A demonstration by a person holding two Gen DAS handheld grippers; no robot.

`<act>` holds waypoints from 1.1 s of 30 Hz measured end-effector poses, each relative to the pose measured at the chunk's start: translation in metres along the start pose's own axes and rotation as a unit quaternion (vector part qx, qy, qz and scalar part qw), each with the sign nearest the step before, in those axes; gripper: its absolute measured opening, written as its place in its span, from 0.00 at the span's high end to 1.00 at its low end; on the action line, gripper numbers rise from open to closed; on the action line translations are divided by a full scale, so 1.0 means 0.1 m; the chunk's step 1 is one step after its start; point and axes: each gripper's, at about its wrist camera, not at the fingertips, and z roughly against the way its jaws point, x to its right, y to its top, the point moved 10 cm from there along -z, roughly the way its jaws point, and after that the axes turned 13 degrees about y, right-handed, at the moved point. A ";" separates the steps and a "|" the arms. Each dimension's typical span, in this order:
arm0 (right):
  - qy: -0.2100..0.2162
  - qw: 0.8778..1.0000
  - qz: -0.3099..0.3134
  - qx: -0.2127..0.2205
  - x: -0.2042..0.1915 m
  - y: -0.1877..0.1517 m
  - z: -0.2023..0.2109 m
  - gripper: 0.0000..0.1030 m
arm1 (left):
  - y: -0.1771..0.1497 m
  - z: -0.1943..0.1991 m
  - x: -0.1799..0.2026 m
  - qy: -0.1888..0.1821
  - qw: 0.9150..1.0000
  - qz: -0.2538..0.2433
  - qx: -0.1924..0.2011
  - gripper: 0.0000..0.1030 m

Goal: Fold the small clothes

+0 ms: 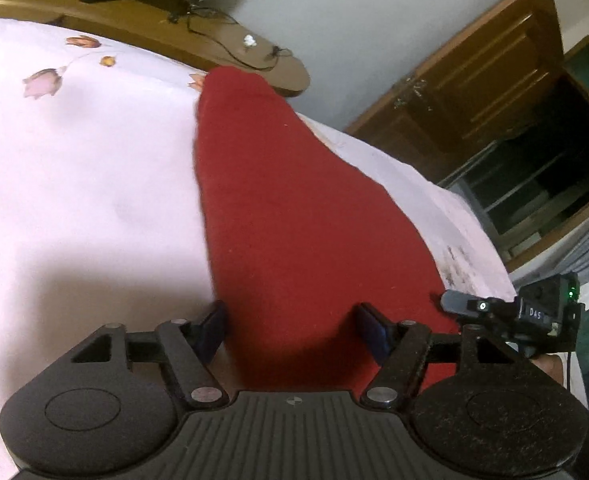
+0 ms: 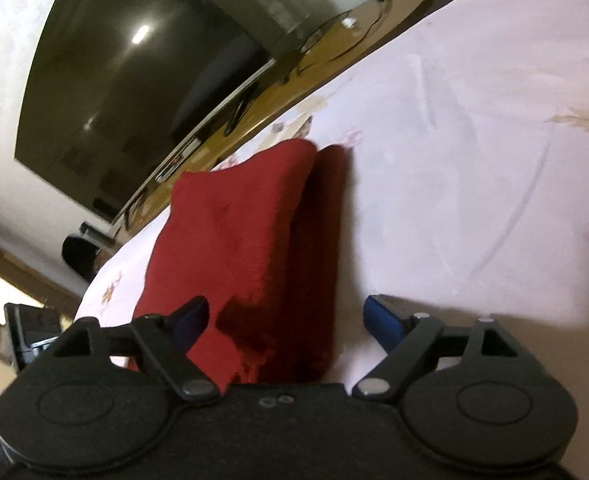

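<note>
Red cloth [image 1: 294, 216] lies in a long strip on the bed [image 1: 74, 184], its near end between the spread fingers of the left gripper [image 1: 290, 334] and right gripper [image 2: 284, 322], seemingly poised to pinch it for folding.

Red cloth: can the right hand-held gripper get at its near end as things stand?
Probably yes. The right hand-held gripper is open, and the red cloth lies on the sheet with its near end already between the fingers. Nothing is in the way.
</note>
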 end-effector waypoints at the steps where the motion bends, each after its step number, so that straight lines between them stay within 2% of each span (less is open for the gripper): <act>1: 0.003 1.000 0.004 -0.010 -0.02 0.00 -0.04 0.18 | 0.00 -0.02 0.02 -0.006 1.000 0.004 -0.001 0.33; 5: 0.011 0.999 0.013 -0.027 -0.06 -0.02 -0.08 0.18 | 0.02 -0.06 -0.02 -0.036 0.999 0.032 -0.005 0.33; 8: 0.023 0.999 0.010 -0.032 -0.10 -0.01 -0.14 0.18 | 0.05 -0.08 -0.02 -0.038 0.999 0.033 -0.002 0.33; 12: 0.016 0.998 0.035 -0.043 -0.21 -0.03 -0.24 0.18 | 0.05 -0.11 -0.03 -0.040 0.999 0.033 -0.003 0.33; 15: 0.016 0.997 0.047 -0.058 -0.27 -0.08 -0.22 0.30 | 0.03 -0.09 -0.03 -0.045 0.998 0.032 -0.004 0.34; 18: 0.020 0.995 0.065 -0.069 -0.31 -0.15 -0.17 0.36 | 0.04 -0.09 -0.03 -0.047 0.998 0.031 -0.002 0.34; 19: 0.012 0.995 0.079 -0.067 -0.33 -0.16 -0.13 0.42 | 0.04 -0.09 -0.02 -0.049 0.998 0.030 -0.001 0.34; 22: -0.034 0.981 0.180 -0.059 -0.53 -0.20 -0.05 0.42 | 0.04 -0.09 -0.03 -0.053 0.998 0.030 0.002 0.34; 24: -0.063 0.972 0.216 -0.062 -0.59 -0.24 -0.07 0.41 | 0.03 -0.09 -0.02 -0.053 0.998 0.029 0.003 0.34; 28: -0.073 0.977 0.194 -0.041 -0.49 -0.20 -0.02 0.35 | 0.04 -0.09 -0.02 -0.052 0.998 0.026 0.001 0.34; 30: -0.060 0.986 0.151 -0.027 -0.38 -0.15 0.05 0.33 | 0.04 -0.10 -0.02 -0.050 0.998 0.027 0.001 0.34; 33: -0.018 0.998 0.053 -0.033 -0.16 -0.13 0.06 0.32 | 0.05 -0.10 -0.01 -0.049 0.998 0.028 0.002 0.34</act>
